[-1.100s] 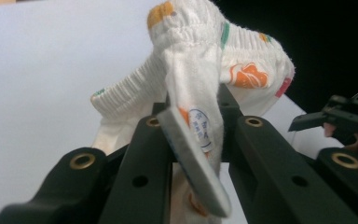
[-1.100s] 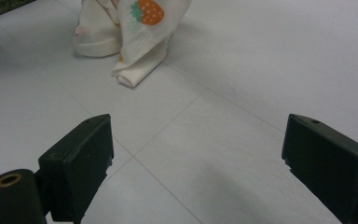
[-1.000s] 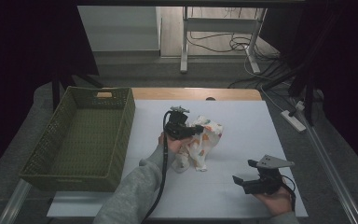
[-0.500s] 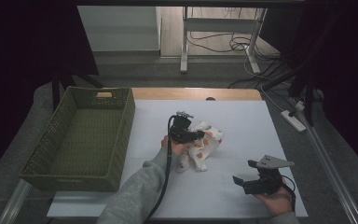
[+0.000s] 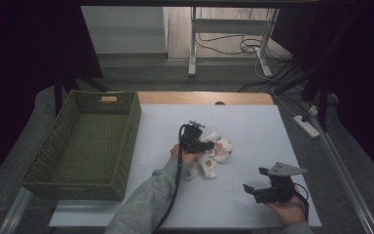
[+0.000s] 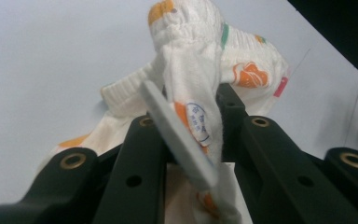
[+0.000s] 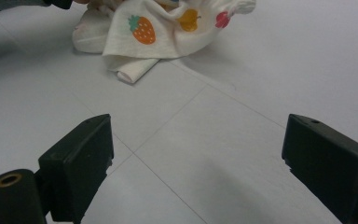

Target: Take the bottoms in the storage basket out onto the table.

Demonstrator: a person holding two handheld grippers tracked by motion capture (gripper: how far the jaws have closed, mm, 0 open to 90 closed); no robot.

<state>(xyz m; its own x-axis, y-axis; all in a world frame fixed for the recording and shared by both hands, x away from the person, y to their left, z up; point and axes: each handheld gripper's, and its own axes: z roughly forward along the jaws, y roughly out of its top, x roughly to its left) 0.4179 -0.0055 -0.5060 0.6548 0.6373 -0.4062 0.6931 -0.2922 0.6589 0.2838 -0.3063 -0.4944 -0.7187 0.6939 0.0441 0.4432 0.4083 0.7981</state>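
Your left gripper point(image 5: 200, 142) had its fingers pinching the fruit-print cloth point(image 5: 215, 155), just easing slightly; your right gripper's point(image 5: 257, 183) fingers stood spread above the table point(image 5: 253, 126).

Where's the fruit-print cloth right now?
In the high view, the fruit-print cloth lies mid-table, right of the green basket, pinched in the left tool.
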